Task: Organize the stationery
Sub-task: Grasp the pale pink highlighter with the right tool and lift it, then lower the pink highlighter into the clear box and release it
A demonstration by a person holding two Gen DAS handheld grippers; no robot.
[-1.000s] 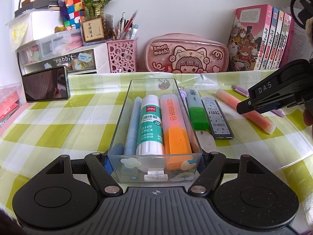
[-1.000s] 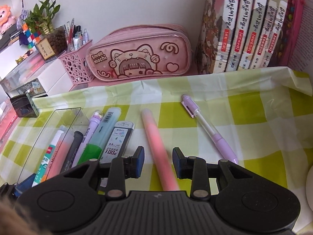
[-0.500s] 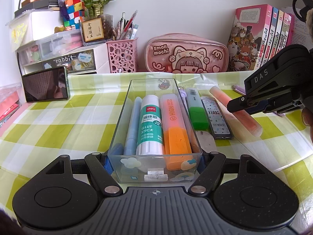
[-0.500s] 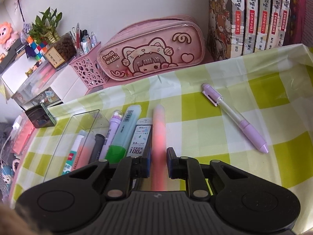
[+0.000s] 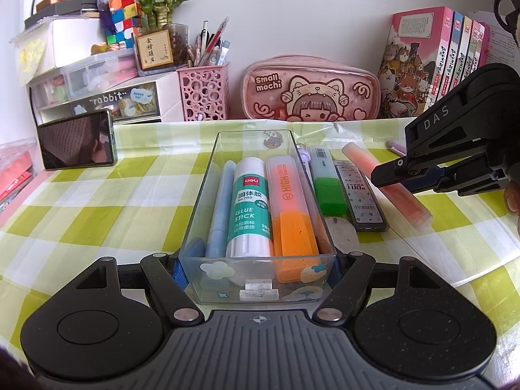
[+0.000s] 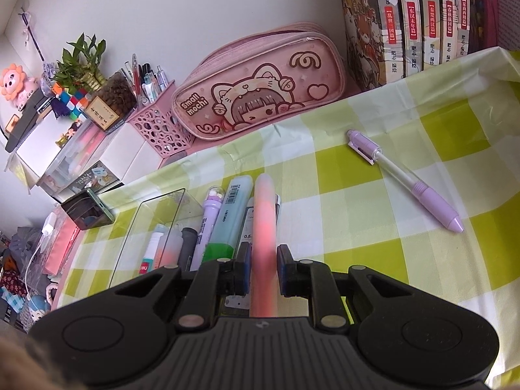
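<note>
A clear plastic box [image 5: 208,175] lies on the checked cloth with my left gripper [image 5: 258,271] shut on its near end. A glue stick [image 5: 248,208], an orange highlighter [image 5: 289,201] and a blue pen [image 5: 221,208] lie inside. To the right of the box, my right gripper [image 6: 264,266] is shut on a pink highlighter [image 6: 265,214], which points away over the lead refill case [image 5: 360,195]. In the left wrist view the right gripper [image 5: 390,175] grips the pink highlighter [image 5: 409,204] at mid-length.
A green highlighter [image 5: 326,182], a purple pen [image 6: 208,221] and an eraser [image 5: 341,230] lie beside the box. Another purple pen [image 6: 409,182] lies alone at the right. A pink pencil case [image 6: 260,97], a pen basket [image 5: 204,94], drawers, a phone [image 5: 76,143] and books [image 6: 422,16] line the back.
My right gripper's jaws closed onto the pink highlighter and the wrist rolled, swinging the highlighter closer to the box and over the lead case. The left gripper and box stayed put.
</note>
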